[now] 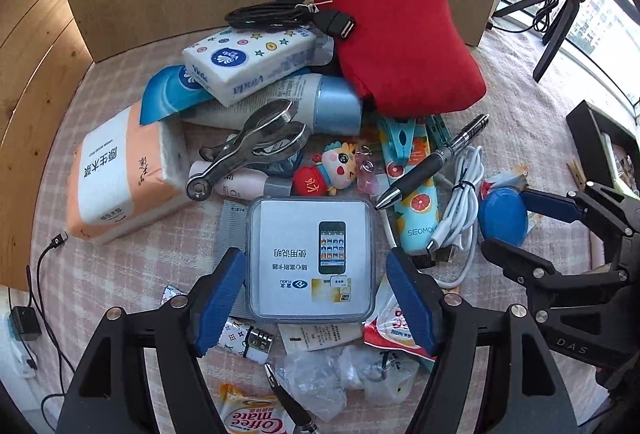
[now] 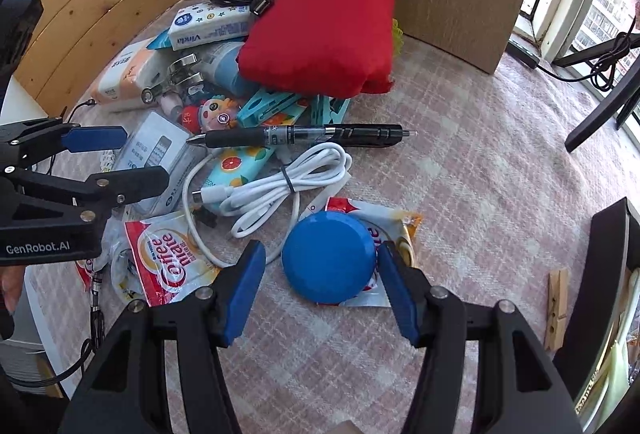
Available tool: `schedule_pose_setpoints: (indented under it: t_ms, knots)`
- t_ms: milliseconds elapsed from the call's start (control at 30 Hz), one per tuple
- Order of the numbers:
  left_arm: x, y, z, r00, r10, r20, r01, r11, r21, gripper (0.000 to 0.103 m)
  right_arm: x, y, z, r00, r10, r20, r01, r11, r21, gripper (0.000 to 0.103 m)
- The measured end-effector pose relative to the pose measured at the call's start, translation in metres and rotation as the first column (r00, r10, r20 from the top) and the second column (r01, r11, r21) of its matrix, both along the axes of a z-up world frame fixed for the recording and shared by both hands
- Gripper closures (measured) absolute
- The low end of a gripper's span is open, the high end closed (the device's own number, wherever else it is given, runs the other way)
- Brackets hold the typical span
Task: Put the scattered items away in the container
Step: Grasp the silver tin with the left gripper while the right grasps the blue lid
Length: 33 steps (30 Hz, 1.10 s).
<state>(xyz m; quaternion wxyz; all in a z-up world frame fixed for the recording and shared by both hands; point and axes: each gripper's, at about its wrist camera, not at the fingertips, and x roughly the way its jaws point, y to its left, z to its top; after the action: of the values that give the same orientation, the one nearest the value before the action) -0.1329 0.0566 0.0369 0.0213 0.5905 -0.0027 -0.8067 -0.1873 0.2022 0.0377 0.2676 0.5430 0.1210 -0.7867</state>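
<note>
Both grippers are spread open over the clutter on the pink checked tabletop (image 2: 460,162), neither grasping anything yet. The left gripper (image 1: 316,294) straddles the clear plastic case (image 1: 312,258), one blue pad on each side, seemingly just clear of its edges. The right gripper (image 2: 320,290) brackets the blue round disc (image 2: 330,258), which lies on a creamer sachet (image 2: 392,222) — its right pad nearly touches the rim.

To do this well, I would lower each gripper until the pads sit at mid-height of the item, then close squarely. The disc is smooth and curved, so an off-centre squeeze could squirt it out. The black container (image 2: 616,274) sits at the right edge — lift clear of the white cable (image 2: 288,182) before carrying across.
</note>
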Motion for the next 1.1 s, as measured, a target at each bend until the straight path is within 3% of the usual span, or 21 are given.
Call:
schedule_pose_setpoints:
  t_ms: [333, 500, 667, 1000, 1100]
  knots:
    - [0.0, 0.008, -0.011, 1.0, -0.021, 0.011, 0.021, 0.998, -0.061, 0.028, -0.006, -0.003, -0.004, 1.0, 0.016, -0.016, -0.016, 1.0, -0.011, 0.045]
    - [-0.001, -0.013, -0.026, 0.997, 0.045, 0.057, -0.048, 0.997, 0.053, 0.033, -0.011, -0.005, -0.004, 1.0, 0.022, -0.009, -0.022, 1.0, -0.011, 0.046]
    - [0.0, -0.011, -0.023, 0.998, 0.046, 0.032, -0.048, 0.997, 0.052, 0.034, -0.012, -0.007, -0.004, 0.999, 0.025, -0.029, -0.025, 1.0, 0.009, 0.053]
    - [0.01, -0.017, -0.003, 0.999, 0.049, -0.013, -0.048, 0.996, 0.081, 0.035, -0.016, 0.013, 0.013, 0.999, -0.039, -0.007, 0.038, 0.994, -0.099, 0.053]
    - [0.016, -0.02, 0.012, 0.998, 0.055, -0.043, -0.051, 0.995, 0.092, 0.036, 0.017, 0.023, 0.021, 0.999, -0.048, -0.017, 0.046, 0.991, -0.124, 0.053]
